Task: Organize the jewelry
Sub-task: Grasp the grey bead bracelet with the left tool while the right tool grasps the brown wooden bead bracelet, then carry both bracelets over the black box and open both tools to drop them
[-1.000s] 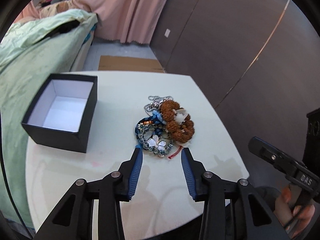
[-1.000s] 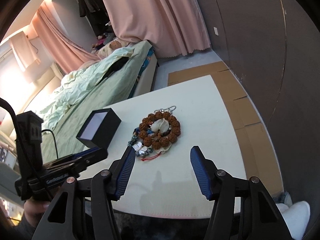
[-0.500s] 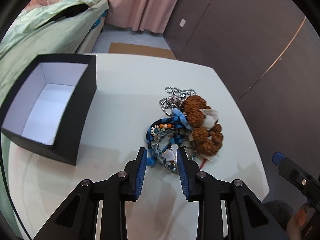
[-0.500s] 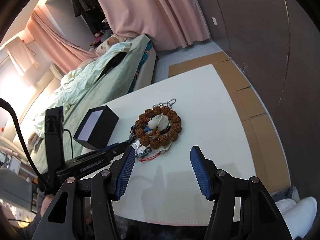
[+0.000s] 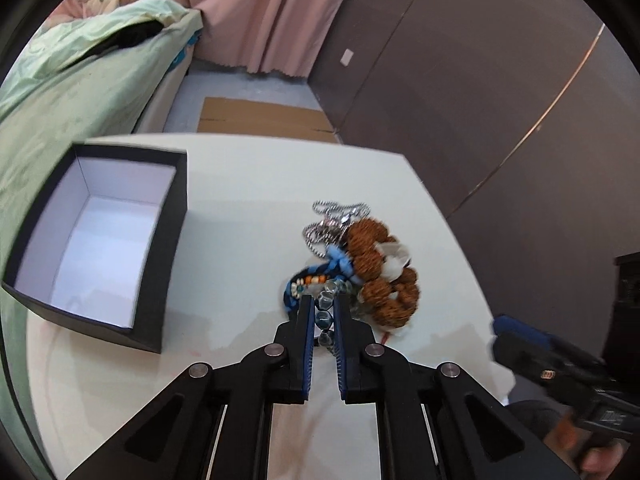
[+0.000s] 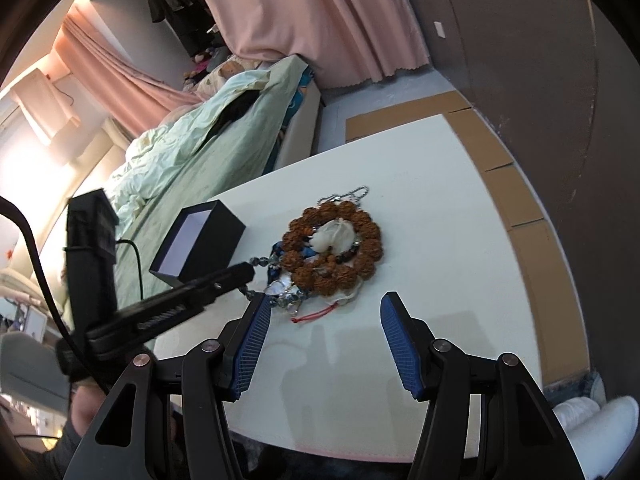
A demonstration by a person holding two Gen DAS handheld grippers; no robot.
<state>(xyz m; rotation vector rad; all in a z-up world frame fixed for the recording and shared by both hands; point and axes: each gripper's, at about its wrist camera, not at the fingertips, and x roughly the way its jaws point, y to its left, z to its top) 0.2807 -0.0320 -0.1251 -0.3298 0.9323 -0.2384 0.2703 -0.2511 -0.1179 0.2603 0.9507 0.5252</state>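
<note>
A jewelry pile lies on the white table: a brown seed-bead bracelet, a silver ball chain, a blue braided cord and a strand of clear glass beads. My left gripper is shut on that glass bead strand at the pile's near edge; in the right wrist view the left gripper reaches in from the left. My right gripper hangs open just short of the pile, nothing between its fingers. The open black box with white lining stands left of the pile.
A bed with a green cover runs along the table's left side. Pink curtains and a brown wall stand behind. Cardboard lies on the floor to the right. A white shoe shows by the table's near edge.
My left gripper moved forward into the pile's near edge and its jaws closed on the glass bead strand. The right gripper drew a little closer to the pile, still open.
</note>
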